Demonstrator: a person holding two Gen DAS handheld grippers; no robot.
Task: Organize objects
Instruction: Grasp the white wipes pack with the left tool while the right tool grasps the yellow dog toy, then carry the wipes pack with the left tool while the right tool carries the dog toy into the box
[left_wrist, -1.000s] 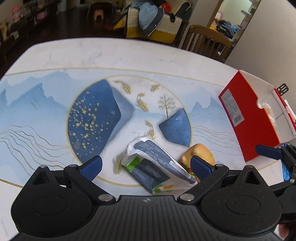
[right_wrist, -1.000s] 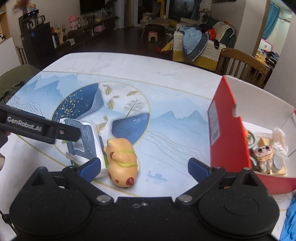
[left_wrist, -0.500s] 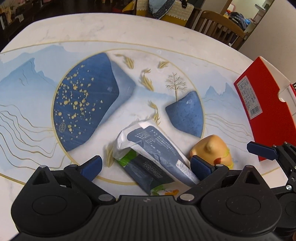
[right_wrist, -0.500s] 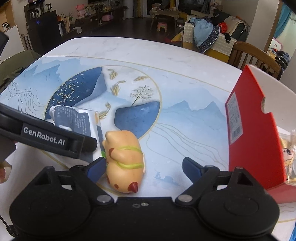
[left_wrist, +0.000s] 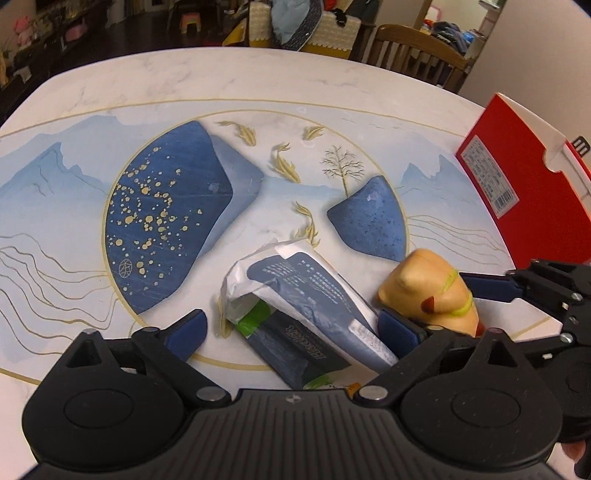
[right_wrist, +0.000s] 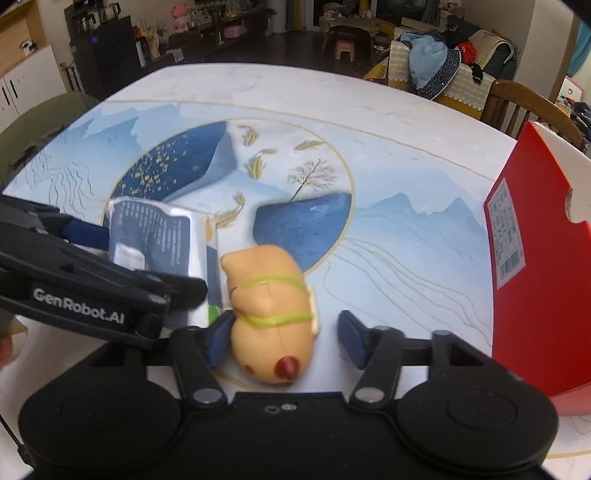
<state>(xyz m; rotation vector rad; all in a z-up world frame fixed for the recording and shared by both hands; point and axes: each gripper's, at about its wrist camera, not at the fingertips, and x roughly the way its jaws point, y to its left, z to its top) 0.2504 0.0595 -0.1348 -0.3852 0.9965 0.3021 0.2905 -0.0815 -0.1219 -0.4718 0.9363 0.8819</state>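
Left tool (left_wrist: 291, 328) closing around packet (left_wrist: 295, 306); right tool (right_wrist: 282, 332) closing around toy (right_wrist: 273, 314), neither gripped, on table (left_wrist: 147, 92).

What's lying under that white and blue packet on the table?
Under the white and blue packet lies a dark packet with green edges, sticking out toward the camera. Its far end is covered, and so is anything beneath both.

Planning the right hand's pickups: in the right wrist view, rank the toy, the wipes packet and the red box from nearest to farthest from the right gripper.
1. Toy, between the closing jaws.
2. Wipes packet, just left of the toy.
3. Red box, far right.
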